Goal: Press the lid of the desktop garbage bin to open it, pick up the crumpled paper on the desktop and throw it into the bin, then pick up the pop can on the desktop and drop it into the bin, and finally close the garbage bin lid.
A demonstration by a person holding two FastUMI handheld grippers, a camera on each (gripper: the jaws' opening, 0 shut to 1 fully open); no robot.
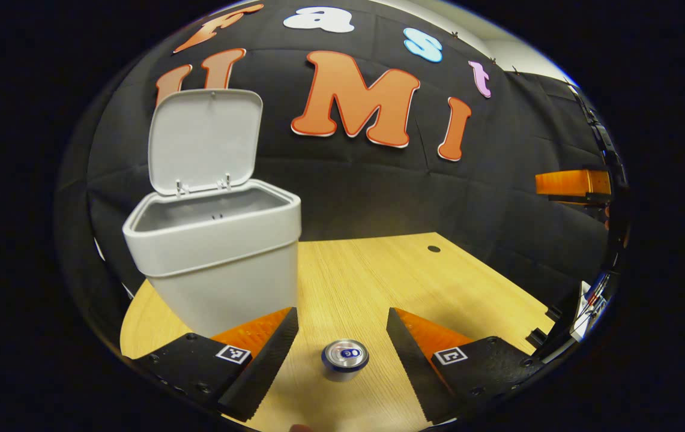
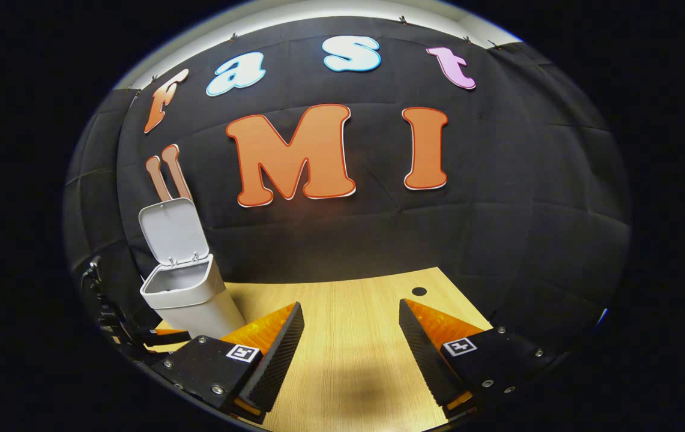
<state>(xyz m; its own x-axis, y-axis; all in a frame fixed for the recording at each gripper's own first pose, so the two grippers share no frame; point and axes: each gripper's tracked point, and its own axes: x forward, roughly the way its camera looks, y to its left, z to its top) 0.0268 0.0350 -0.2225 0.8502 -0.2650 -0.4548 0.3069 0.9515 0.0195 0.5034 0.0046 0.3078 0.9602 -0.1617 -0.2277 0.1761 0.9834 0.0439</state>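
- Silver aluminium pop can [image 1: 344,359] stands upright on the light wooden desktop [image 1: 366,276], between the spread fingers of the left gripper [image 1: 342,336], untouched.
- White plastic garbage bin [image 1: 219,252] just left, lid [image 1: 205,139] raised.
- Right gripper [image 2: 351,342] spread, holding nothing.

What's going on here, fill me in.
A person is clearing a desk into a small bin with two hand-held grippers. The bin stands on the wooden desk with its lid up. The left hand-held gripper is open, its fingers either side of the upright pop can, not yet gripping it. The right hand-held gripper is open over bare desk.
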